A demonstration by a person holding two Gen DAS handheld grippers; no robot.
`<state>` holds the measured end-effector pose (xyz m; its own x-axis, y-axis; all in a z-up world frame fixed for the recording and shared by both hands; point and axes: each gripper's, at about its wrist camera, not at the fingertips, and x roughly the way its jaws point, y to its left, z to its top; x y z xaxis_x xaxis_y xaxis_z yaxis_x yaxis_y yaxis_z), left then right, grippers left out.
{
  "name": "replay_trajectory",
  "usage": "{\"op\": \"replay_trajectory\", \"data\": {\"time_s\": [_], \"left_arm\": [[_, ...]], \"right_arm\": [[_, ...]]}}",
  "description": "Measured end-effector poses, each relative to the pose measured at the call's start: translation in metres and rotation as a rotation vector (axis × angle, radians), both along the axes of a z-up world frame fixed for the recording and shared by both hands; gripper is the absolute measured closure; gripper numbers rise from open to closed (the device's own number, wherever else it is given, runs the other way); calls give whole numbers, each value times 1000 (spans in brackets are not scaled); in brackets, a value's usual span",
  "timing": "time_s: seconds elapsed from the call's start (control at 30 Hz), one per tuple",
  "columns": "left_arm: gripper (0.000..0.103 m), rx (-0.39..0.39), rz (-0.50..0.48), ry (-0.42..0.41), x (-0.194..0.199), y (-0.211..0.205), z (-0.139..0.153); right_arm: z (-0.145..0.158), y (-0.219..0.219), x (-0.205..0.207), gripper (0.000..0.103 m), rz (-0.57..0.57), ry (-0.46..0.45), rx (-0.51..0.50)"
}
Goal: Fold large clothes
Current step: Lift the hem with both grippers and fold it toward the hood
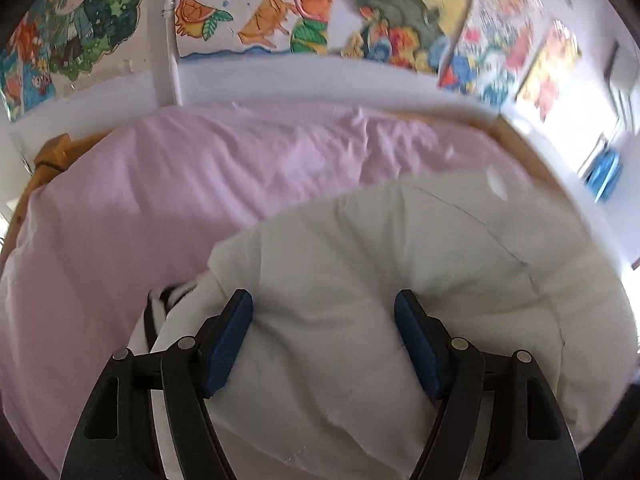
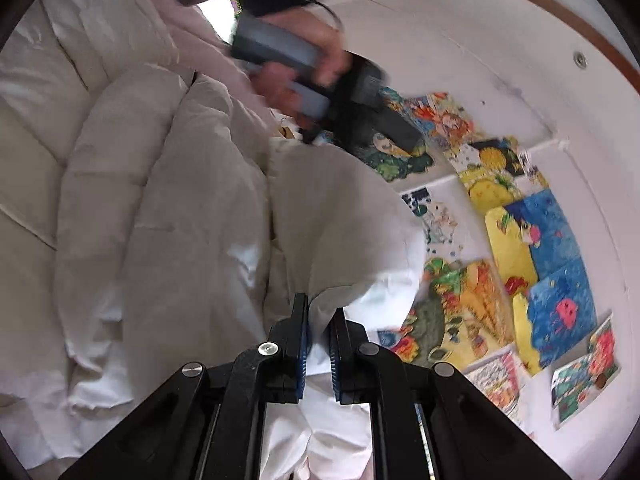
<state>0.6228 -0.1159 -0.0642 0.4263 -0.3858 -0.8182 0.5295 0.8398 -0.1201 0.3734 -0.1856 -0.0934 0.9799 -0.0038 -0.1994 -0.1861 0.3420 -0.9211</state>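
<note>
Over on the left, the pink sheet point(image 1: 132, 208) stretches smooth across the bed, with a strip of wooden bed frame point(image 1: 48, 156) peeking out at its far corner and a row of colourful drawings point(image 1: 256, 12) taped to the white wall behind. Moving across, here is the white padded coat point(image 1: 400, 264), puffy and quilted, lying bunched on the sheet toward the near right of the bed, a dark lining showing at its left edge. The left tongs point(image 1: 323, 320) hang right above it, angled down, spread wide with their blue pads point(image 1: 228, 344) on either side of a swell of fabric and nothing clamped between them. Now to the right wrist view, tilted hard over: the coat point(image 2: 168, 208) fills the left side in thick stitched folds, and in the middle the right tongs point(image 2: 319, 332) are pressed together, pinching a fold of the white fabric that rises between the fingers point(image 2: 300, 328). Above them the person's hand point(image 2: 316, 64) grips the grey handle of the other tool, blurred. Far right, more bright drawings point(image 2: 540, 248) run down the wall, yellow, blue and orange.
</note>
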Motion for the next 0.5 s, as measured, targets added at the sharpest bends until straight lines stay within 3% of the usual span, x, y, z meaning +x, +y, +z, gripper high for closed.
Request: {"op": "replay_trajectory", "data": {"time_s": [0.1, 0.2, 0.27, 0.3, 0.37, 0.47, 0.5], "left_arm": [[37, 6, 22, -67, -23, 7, -8], [37, -24, 46, -105, -37, 14, -12], [38, -33, 56, -116, -40, 16, -14], [38, -39, 60, -124, -42, 18, -15], [38, -42, 65, -132, -44, 20, -14], [38, -48, 70, -139, -47, 22, -13], [38, -45, 73, -147, -48, 22, -13]], "right_arm": [[16, -8, -10, 91, -20, 58, 90], [51, -25, -20, 88, -110, 159, 259], [81, -37, -19, 72, -201, 203, 379], [98, -44, -18, 66, -255, 227, 466], [129, -60, -14, 37, -323, 282, 679], [161, -91, 11, 30, -478, 342, 1022], [169, -107, 27, 30, -530, 336, 1190]]}}
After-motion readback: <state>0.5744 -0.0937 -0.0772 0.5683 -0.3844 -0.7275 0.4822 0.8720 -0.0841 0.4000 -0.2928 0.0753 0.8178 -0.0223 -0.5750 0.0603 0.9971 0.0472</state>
